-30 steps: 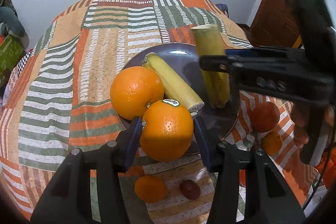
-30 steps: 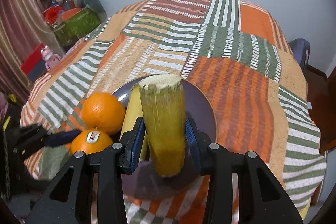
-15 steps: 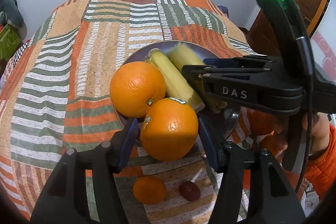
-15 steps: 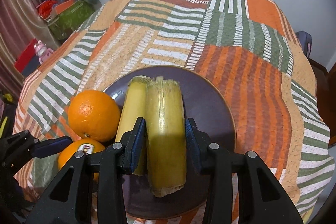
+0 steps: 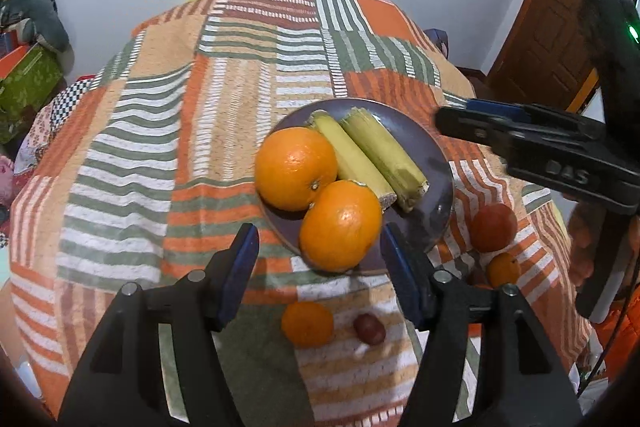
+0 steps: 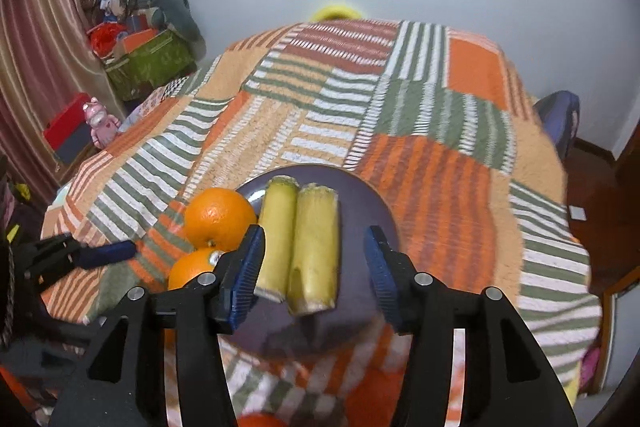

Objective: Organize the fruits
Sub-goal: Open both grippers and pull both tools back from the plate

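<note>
Two large round oranges (image 5: 316, 195) and two yellow-green cut stalk pieces (image 5: 372, 155) lie on the dark round plate (image 5: 436, 155). Both the left gripper (image 5: 318, 255) and right gripper (image 6: 316, 259) have just been opening, nothing between their jaws. Risk: the orange at six o'clock overhangs the rim and could roll off.

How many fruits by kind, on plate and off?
Large oranges on the plate: 2
Yellow-green stalk pieces on plate: 2
Small orange fruits on the cloth: 2
Red-orange fruit: 1
Small dark red fruit: 1
Total: 8
</note>
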`<state>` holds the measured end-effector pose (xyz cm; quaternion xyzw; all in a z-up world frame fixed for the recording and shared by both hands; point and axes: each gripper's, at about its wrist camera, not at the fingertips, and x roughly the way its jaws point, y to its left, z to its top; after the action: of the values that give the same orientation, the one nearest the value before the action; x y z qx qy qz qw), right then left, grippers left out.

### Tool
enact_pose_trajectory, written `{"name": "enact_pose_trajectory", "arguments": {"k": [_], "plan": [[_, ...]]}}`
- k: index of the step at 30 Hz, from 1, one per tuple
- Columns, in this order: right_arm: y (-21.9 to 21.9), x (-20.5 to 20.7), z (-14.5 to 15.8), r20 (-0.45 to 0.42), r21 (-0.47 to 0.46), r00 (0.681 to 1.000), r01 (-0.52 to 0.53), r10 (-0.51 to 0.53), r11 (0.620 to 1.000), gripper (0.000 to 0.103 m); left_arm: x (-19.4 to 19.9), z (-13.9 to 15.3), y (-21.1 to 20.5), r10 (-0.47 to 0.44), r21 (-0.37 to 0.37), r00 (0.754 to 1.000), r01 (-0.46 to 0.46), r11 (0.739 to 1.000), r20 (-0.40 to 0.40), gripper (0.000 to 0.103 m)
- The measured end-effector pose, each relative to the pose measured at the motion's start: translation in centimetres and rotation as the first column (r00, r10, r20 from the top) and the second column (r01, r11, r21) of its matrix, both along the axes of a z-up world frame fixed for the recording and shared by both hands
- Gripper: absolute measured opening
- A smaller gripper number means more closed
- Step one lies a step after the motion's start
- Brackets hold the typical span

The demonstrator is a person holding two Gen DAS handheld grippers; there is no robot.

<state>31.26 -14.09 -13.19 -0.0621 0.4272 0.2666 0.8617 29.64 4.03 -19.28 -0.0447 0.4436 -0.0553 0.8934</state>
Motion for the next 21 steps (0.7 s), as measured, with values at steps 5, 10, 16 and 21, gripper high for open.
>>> {"name": "enact_pose_trajectory", "arguments": {"k": [5,10,16,21], "plan": [[-2.3,-2.0,0.9,0.026,0.000,0.999,0.030,-0.030,1.000,0.048,-1.7,0.9,0.0,0.005,0.017,1.000,-0.005,1.000,0.004,0.065],[-4.8,-4.7,0.8,0.030,-0.022,0.998,0.050,-0.049,0.999,0.048,-3.2,1.5,-2.0,-0.020,0.012,1.000,0.020,1.000,-0.003,0.065],[-7.4,-7.7,0.4,0.023,-0.028,0.998,0.064,-0.063,0.998,0.049,-4.1,1.3,-6.2,-0.076,0.018,0.997,0.076,0.997,-0.025,0.065],[-9.1,-9.5,-0.1,0.030,-0.030,0.997,0.072,-0.072,0.997,0.049,-4.5,0.2,-9.3,-0.106,0.018,0.992,0.107,0.994,-0.075,0.065]]}}
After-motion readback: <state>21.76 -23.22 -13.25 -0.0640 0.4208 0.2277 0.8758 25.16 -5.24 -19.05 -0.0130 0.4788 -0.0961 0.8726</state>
